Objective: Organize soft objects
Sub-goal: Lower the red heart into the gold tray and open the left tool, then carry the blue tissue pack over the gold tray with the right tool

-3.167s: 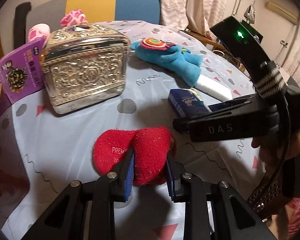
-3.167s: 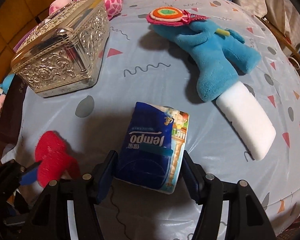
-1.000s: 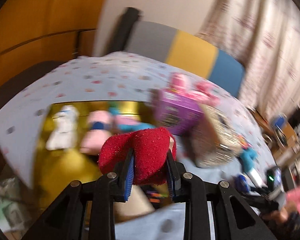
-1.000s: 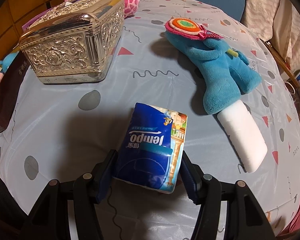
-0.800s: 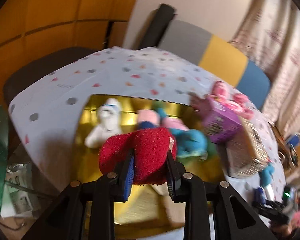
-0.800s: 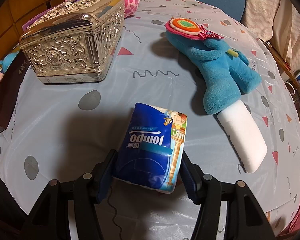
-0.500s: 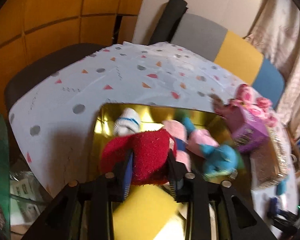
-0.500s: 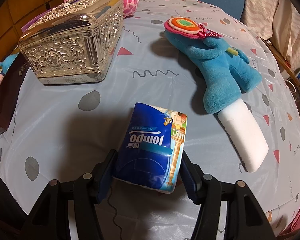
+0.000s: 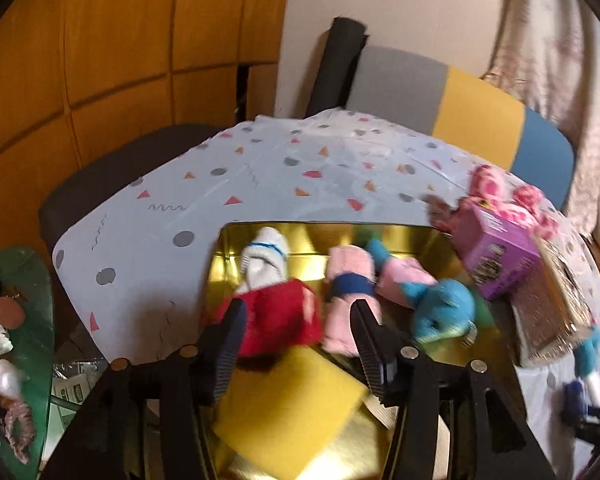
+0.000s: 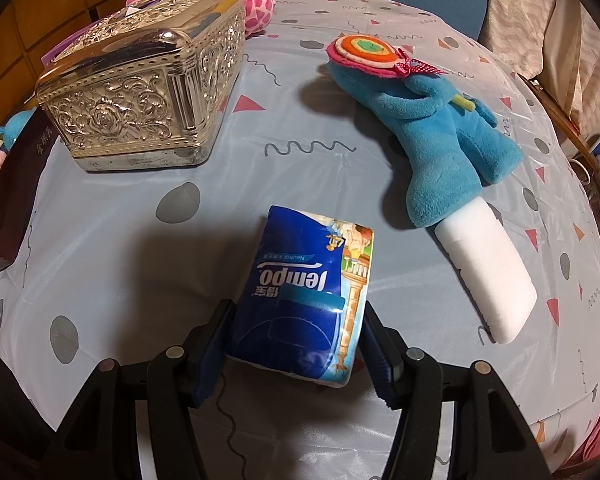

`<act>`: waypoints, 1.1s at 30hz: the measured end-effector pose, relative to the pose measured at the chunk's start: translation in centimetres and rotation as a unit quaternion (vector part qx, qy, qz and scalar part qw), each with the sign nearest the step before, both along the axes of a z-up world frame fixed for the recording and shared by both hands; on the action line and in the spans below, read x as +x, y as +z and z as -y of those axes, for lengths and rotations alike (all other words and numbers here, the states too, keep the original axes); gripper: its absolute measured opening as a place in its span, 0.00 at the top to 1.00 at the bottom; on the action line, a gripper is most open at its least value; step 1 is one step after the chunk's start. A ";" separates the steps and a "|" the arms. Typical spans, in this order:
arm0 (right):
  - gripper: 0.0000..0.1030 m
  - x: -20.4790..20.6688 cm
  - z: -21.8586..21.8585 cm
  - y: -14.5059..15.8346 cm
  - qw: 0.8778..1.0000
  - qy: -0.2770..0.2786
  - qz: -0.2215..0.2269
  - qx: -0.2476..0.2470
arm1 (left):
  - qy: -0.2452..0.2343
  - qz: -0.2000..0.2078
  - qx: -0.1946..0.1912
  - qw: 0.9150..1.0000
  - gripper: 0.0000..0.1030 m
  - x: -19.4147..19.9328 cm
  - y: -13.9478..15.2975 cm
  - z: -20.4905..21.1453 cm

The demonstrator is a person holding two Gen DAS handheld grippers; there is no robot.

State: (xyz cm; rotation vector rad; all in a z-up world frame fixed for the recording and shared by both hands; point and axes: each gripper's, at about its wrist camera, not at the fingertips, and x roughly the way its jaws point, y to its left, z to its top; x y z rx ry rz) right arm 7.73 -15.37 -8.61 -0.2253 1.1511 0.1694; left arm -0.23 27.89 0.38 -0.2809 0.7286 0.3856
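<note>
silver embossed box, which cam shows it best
The right wrist view: the silver embossed box sits whole and sharp on the tablecloth. The left wrist view catches only a blurred sliver at its right edge, behind the purple box.

Setting: a home living or dining room. Evidence: wood-panelled wall (image 9: 100, 52), patterned curtains (image 9: 560, 40), upholstered chair (image 9: 460, 108), tabletop (image 10: 300, 128) under confetti-print cloth, ornate silver tissue box (image 10: 148, 92), plush toys (image 10: 428, 120).

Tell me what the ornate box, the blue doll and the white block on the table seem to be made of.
Ornate box: looks like metal, with shiny silver-gold embossed scrollwork and sharp reflections; it could be plated. Blue doll: plush fabric with a fuzzy nap. White block: probably foam or sponge, with a matte, finely grained surface and rounded corners.
</note>
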 end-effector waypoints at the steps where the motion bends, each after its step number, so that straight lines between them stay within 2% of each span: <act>1: 0.41 0.0 0.0 0.0 1.000 -0.001 0.001 -0.001 | -0.006 0.002 0.001 1.000 0.47 -0.4 0.1 0.8; 3: 0.41 -0.1 -0.1 0.1 1.000 -0.001 0.002 -0.001 | -0.023 0.010 0.004 1.000 0.47 -1.1 0.5 2.8; 5: 0.42 -0.2 0.0 0.1 1.000 -0.004 0.003 0.000 | -0.042 0.019 0.007 0.999 0.42 -1.8 0.8 4.6; 9: 0.43 -0.5 0.1 0.3 1.000 -0.017 0.005 0.007 | -0.064 0.026 0.010 0.998 0.38 -2.1 1.4 7.2; 11: 0.43 -0.6 0.3 0.3 1.000 -0.024 0.007 0.012 | -0.071 0.026 0.015 0.997 0.31 -2.2 1.6 8.1; 15: 0.43 -1.0 0.3 0.4 0.999 -0.028 0.007 0.018 | -0.070 0.029 0.024 0.997 0.22 -2.5 1.7 9.0; 17: 0.43 -1.2 0.2 0.4 0.999 -0.029 0.005 0.020 | -0.057 0.020 0.025 0.998 0.09 -2.6 1.5 9.0; 19: 0.43 -1.3 0.2 0.5 0.999 -0.031 0.003 0.022 | -0.046 0.020 0.019 0.999 0.07 -2.9 1.4 8.8; 21: 0.43 -1.5 0.1 0.6 0.999 -0.033 0.002 0.024 | -0.041 0.021 0.010 0.999 0.01 -3.2 1.3 8.6; 29: 0.44 -2.3 -1.1 1.3 0.999 -0.022 -0.011 0.045 | -0.011 0.016 0.028 0.999 0.00 -3.9 0.9 7.7; 33: 0.46 -2.9 -2.7 2.7 0.998 -0.001 0.000 0.057 | 0.002 0.014 0.036 0.999 0.00 -4.2 0.8 7.2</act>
